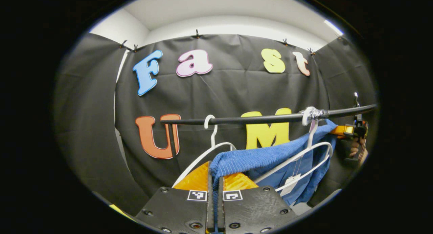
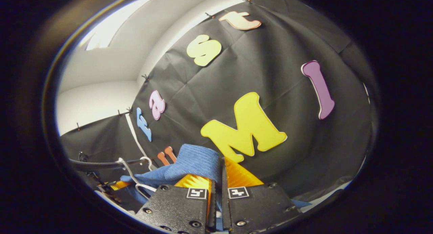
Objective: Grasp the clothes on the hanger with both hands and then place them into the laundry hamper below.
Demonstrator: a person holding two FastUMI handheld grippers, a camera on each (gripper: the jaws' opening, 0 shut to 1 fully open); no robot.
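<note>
A blue knitted garment (image 1: 270,157) hangs stretched below a black rail (image 1: 257,119), across a white hanger (image 1: 304,156). My left gripper (image 1: 215,175) is shut on the garment's near end, and the cloth bunches up between its fingers. In the left gripper view, my right gripper (image 1: 350,130) holds the garment's far end at the right, with a hand (image 1: 355,148) behind it. In the right gripper view, my right gripper (image 2: 221,174) is shut on a fold of the blue garment (image 2: 192,163). The cloth runs down left to the hanger (image 2: 133,179) and the left gripper (image 2: 113,186).
A second white hanger (image 1: 211,142) hangs bare on the rail to the left, beside the rail's upright post (image 1: 173,139). A white tag (image 1: 291,183) dangles under the garment. The booth's black cloth wall stands close behind the rail (image 2: 98,164).
</note>
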